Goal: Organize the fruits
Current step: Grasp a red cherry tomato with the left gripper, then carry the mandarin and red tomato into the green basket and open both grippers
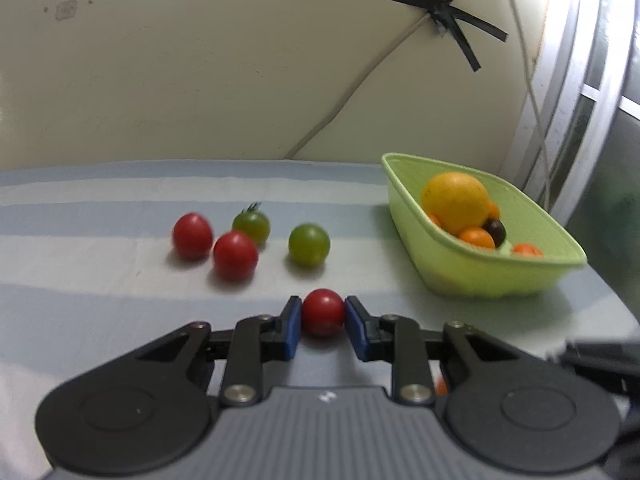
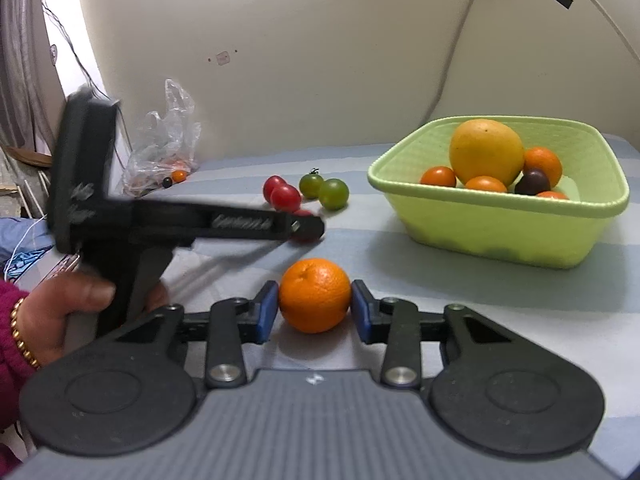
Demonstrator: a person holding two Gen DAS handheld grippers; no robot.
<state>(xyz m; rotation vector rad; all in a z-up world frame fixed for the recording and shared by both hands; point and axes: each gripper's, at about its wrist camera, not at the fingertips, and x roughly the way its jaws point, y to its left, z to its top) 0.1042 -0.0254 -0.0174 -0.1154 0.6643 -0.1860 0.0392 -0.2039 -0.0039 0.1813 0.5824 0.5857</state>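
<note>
Striped desk (image 1: pixel 80 208) against a cream wall. Green basket (image 2: pixel 500 236) already held a large yellow fruit (image 2: pixel 486 152) and several small ones. Left claw (image 1: pixel 323 316) pinched a red tomato (image 1: pixel 323 312); right claw (image 2: pixel 315 306) pinched an orange (image 2: pixel 315 294). Two red and two green tomatoes (image 1: pixel 309 244) were left loose.

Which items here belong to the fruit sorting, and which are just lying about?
Job:
- light green plastic basket
- small orange between the right gripper's pads
- red cherry tomato in the left gripper
- loose red and green tomatoes

Lying about:
- crumpled clear plastic bag
- black tape cross
- white wall cable
</note>
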